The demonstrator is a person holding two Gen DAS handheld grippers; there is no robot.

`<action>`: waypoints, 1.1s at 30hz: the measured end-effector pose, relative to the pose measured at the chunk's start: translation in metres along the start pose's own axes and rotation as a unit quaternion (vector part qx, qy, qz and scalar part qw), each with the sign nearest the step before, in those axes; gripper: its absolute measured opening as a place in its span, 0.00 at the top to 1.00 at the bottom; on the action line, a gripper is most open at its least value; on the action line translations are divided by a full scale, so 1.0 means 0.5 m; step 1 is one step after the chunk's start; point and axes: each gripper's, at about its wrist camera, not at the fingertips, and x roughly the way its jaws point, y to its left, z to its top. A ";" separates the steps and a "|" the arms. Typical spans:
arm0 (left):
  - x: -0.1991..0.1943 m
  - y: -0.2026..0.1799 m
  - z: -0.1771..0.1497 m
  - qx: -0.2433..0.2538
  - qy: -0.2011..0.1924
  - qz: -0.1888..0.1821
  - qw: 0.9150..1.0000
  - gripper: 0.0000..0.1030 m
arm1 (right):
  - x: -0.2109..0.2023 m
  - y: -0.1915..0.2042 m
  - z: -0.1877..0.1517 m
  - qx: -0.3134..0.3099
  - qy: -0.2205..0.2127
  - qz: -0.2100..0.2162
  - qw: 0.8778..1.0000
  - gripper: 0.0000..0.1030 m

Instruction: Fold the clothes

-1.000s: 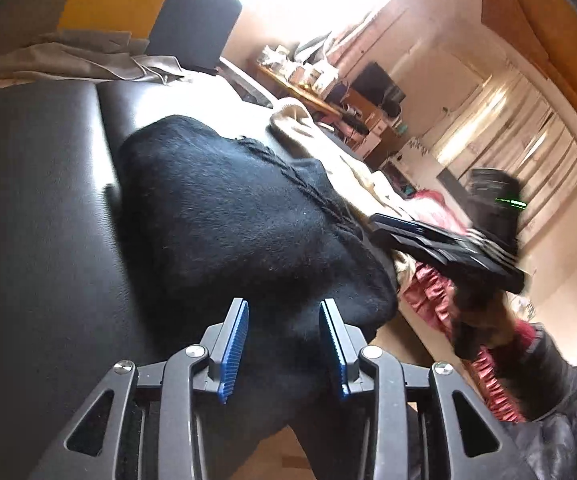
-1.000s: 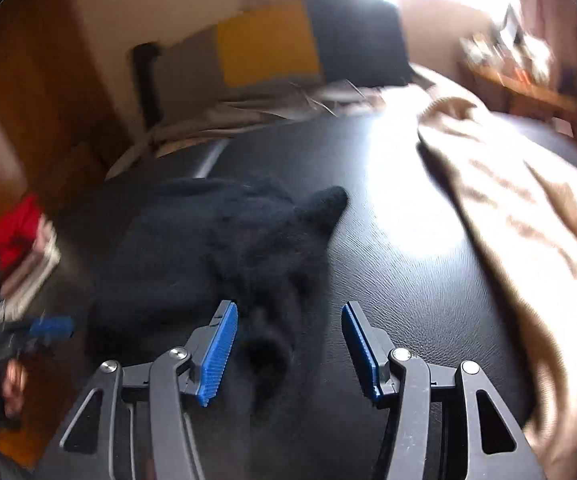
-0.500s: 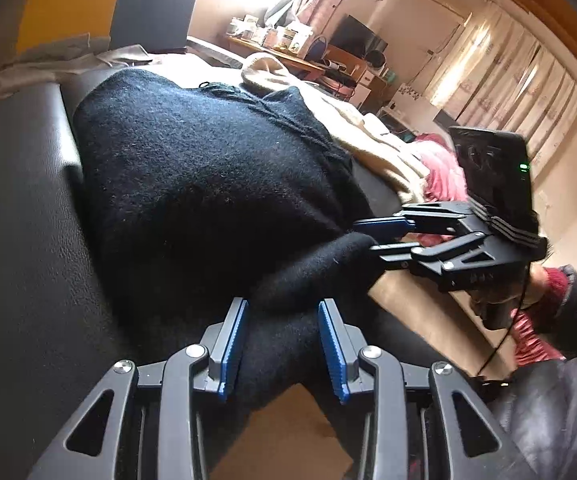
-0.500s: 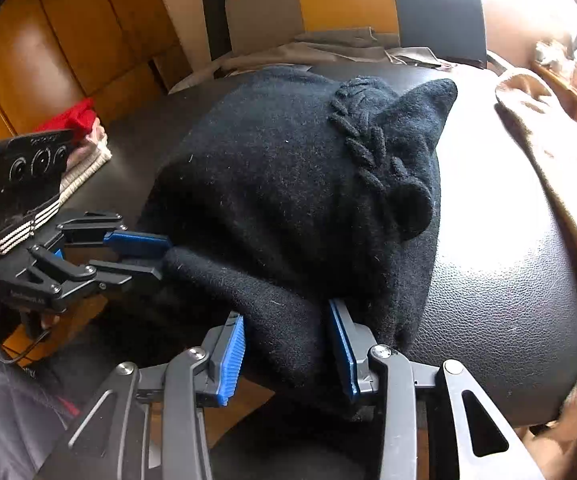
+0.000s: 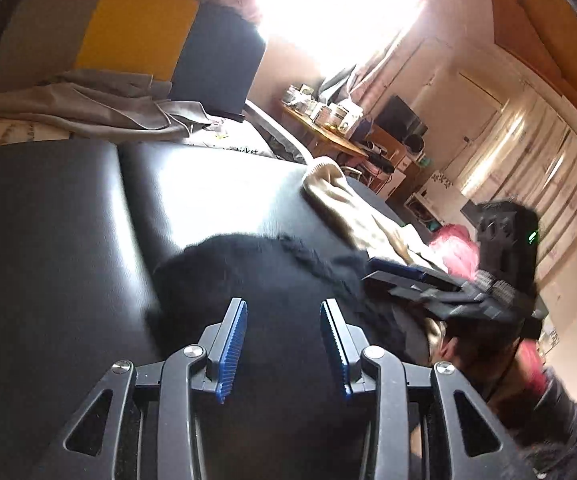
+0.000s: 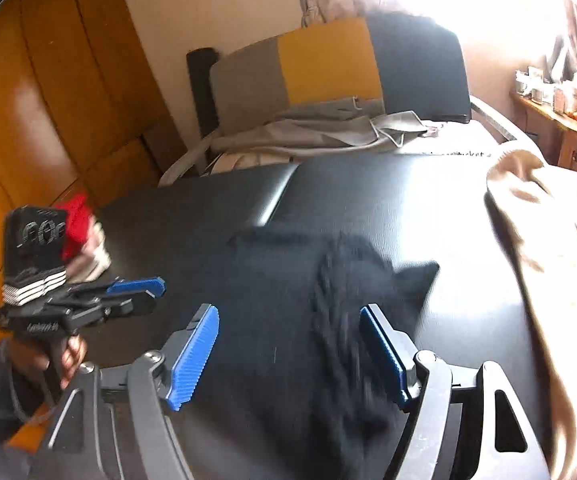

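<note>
Just ahead of the left gripper point(image 5: 282, 344), its blue pads stand moderately apart with nothing pinched between them, hovering over the black knit garment point(image 5: 280, 280). The right gripper point(image 6: 288, 354) is spread wider, also empty, with the garment's cabled edge blurred between its fingers but not clamped. The garment lies bunched in a rounded heap on the black padded table point(image 5: 48, 220), one corner point(image 6: 420, 272) sticking out toward the far side. Whether that heap is a fold half made or a piece only just laid down, the pictures do not settle. Beside it on the right, a beige garment point(image 6: 544, 232) runs along the table's edge and hangs over it. Farther back, grey cloth point(image 5: 88, 100) is piled against a grey, yellow and dark headrest point(image 5: 136, 24).

The likely trouble is the thick, soft knit: closing on a bunched layer could catch two plies at once and drag the heap crooked. A grip near the right side could also snag the beige garment.
</note>
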 end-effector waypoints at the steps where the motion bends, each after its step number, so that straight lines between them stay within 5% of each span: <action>1: 0.011 0.005 0.011 -0.002 0.001 0.001 1.000 0.63 | 0.024 0.001 0.016 0.003 0.001 -0.005 1.000 0.28; 6: 0.105 0.021 0.043 0.003 0.034 0.007 0.999 0.63 | 0.108 -0.031 0.013 0.017 0.027 -0.045 0.998 0.27; 9: 0.191 0.045 0.021 -0.006 0.098 0.035 0.995 0.64 | 0.116 -0.074 -0.059 0.022 0.018 -0.070 0.997 0.22; 13: 0.173 0.051 -0.006 -0.029 0.043 0.036 0.998 0.64 | 0.090 -0.123 -0.100 0.046 -0.014 -0.053 0.997 0.21; 19: 0.129 0.061 -0.009 -0.059 0.013 0.019 0.998 0.65 | 0.094 -0.122 -0.094 0.042 -0.012 -0.052 0.998 0.17; 25: 0.021 0.107 -0.020 -0.134 -0.047 -0.025 0.990 0.52 | 0.088 -0.142 -0.091 0.067 -0.016 -0.024 0.997 0.09; 28: -0.024 0.142 -0.050 -0.161 -0.053 -0.027 0.985 0.43 | 0.060 -0.156 -0.086 0.107 -0.009 -0.016 0.994 0.00; 33: -0.034 0.179 -0.109 -0.203 -0.028 -0.047 0.978 0.35 | -0.016 -0.172 -0.108 0.142 0.005 0.042 0.989 0.00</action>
